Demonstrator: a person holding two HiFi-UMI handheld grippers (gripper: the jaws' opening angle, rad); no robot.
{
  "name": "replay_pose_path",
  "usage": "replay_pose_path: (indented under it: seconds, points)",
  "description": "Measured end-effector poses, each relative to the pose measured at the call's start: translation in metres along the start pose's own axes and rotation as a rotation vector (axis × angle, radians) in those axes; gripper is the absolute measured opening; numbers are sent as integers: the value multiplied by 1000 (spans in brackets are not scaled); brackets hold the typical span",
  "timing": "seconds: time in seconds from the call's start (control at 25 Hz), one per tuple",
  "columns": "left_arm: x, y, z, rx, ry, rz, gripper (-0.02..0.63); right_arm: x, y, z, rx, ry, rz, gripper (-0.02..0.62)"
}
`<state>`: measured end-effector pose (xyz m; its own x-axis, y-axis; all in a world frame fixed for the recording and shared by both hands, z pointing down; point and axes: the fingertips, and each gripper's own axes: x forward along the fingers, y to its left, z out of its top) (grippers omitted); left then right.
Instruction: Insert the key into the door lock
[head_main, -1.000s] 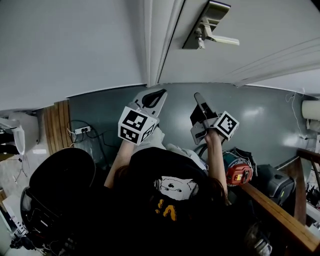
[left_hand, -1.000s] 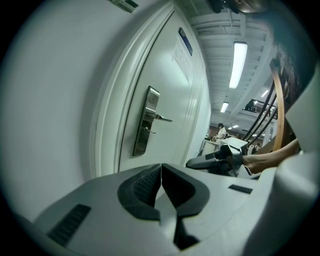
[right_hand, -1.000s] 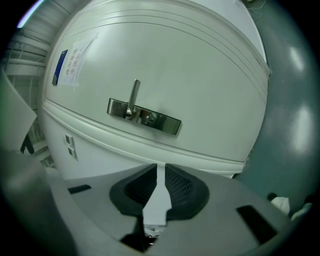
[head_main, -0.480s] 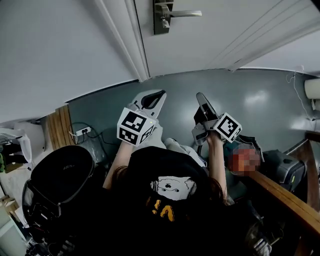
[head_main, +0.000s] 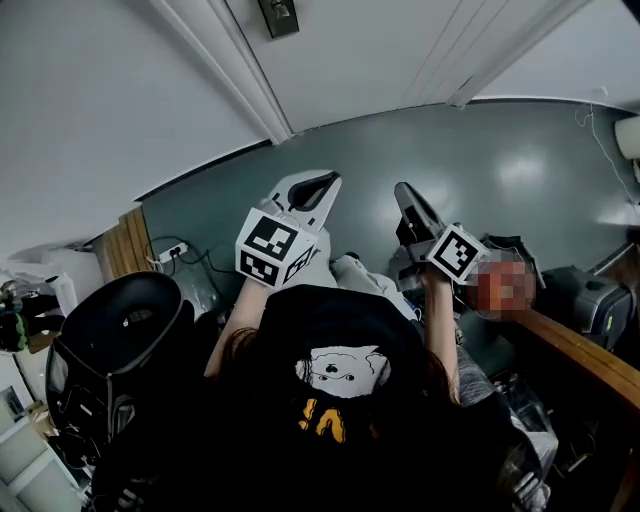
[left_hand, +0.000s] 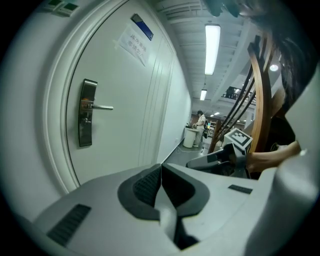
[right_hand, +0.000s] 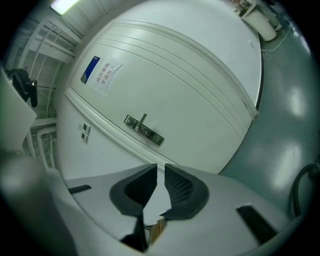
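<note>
Since half a second ago the lock (head_main: 279, 15) has been carried to the top edge of the head view and its handle (left_hand: 102, 107) lost from that view, while both grippers are held much as before, raised side by side and well short of the door (head_main: 380, 50). The left gripper (head_main: 325, 182) is seen with its pads pressed together on nothing. The right gripper (head_main: 400, 188) is seen with a thin slit left between its pads. No key can be made out there, only a small brownish ribbed piece (right_hand: 156, 230) deep at the root of the jaws, which cannot be identified. From the left gripper the lock is placed ahead and up to the left; from the right gripper it is placed ahead, just above the jaws, and is seen rolled over, so that gripper is judged to be tilted against the door. The step in hand is judged to be the approach. It would be done well if the key were first confirmed and clamped firmly by its bow. The holding gripper should be rolled until the blade matches the keyway, and the lock should be met squarely and slowly, without force.
</note>
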<state>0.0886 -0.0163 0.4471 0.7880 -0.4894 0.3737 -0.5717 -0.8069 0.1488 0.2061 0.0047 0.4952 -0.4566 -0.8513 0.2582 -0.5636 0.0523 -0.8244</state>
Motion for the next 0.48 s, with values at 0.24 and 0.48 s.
replay_pose_path:
  seconds: [0.24, 0.48]
  points:
    - [-4, -52, -10, 38, 26, -44, 9, -50, -16, -13, -30, -23, -41, 25]
    - [-8, -83, -20, 72, 48, -83, 9, -79, -26, -18, -76, -53, -65, 20]
